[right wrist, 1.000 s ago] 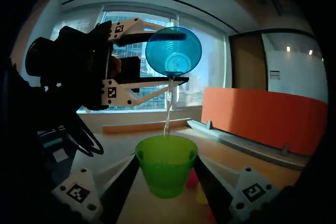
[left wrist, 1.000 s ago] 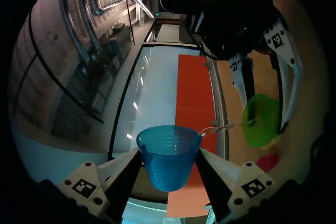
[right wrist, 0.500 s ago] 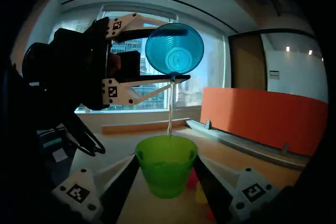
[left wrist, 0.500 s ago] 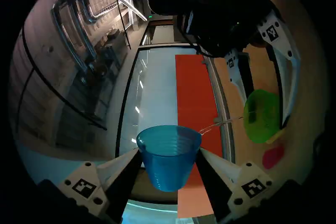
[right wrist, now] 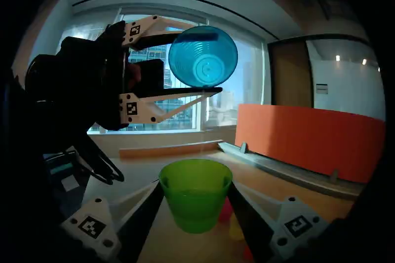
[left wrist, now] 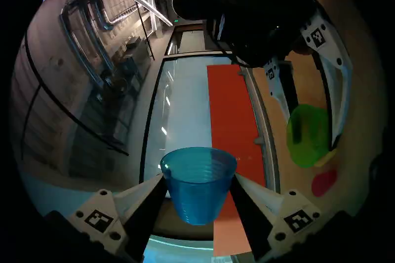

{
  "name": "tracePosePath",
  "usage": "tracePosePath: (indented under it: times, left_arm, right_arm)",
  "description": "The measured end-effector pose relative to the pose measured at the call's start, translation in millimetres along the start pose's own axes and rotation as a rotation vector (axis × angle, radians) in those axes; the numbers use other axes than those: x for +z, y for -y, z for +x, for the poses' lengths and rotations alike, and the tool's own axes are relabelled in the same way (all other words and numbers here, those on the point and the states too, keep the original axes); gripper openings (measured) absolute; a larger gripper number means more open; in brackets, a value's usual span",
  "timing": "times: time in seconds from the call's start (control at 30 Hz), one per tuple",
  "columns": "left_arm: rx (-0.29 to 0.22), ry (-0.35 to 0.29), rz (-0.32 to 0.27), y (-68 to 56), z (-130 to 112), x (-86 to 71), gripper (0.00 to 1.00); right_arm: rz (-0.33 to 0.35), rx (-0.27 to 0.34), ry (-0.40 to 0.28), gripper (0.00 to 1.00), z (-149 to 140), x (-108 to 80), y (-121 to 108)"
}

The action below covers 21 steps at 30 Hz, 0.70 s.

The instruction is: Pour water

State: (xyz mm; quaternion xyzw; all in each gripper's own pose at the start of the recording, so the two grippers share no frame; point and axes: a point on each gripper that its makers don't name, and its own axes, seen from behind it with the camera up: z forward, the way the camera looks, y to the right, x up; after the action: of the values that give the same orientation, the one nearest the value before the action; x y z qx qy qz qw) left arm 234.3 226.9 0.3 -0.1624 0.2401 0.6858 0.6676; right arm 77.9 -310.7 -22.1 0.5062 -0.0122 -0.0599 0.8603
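Gripping the blue cup (left wrist: 198,193), the left gripper (left wrist: 197,178) has both fingers pressed tight on its sides, at six o'clock in the left gripper view. In the right gripper view that cup lies tipped sideways at twelve o'clock, mouth toward the camera, above the green cup (right wrist: 196,200), which the right gripper (right wrist: 195,187) clamps upright at six o'clock.

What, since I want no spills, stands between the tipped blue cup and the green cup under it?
Nothing visible: in the right gripper view, open air lies between the blue cup, held above, and the open mouth of the green cup.
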Motion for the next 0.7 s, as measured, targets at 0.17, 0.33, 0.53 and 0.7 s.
tracePosePath:
  times: [0.17,0.33,0.53,0.7]
  left_arm:
    - [-0.008,0.002,0.002,4.5,-3,0.2,0.83]
    - [-0.029,0.001,0.001,7.9,-7,1.2,0.83]
    - [-0.088,0.007,0.001,8.4,-14,1.7,0.83]
    - [-0.189,0.026,-0.003,1.7,-23,3.0,0.83]
  right_arm:
    - [-0.001,-0.001,-0.001,0.89,0,-0.1,0]
    - [-0.003,-0.001,-0.002,0.90,1,0.2,1]
    - [-0.006,0.000,-0.004,0.90,2,0.2,1]
    - [-0.008,0.004,-0.009,0.90,4,-1.1,0]
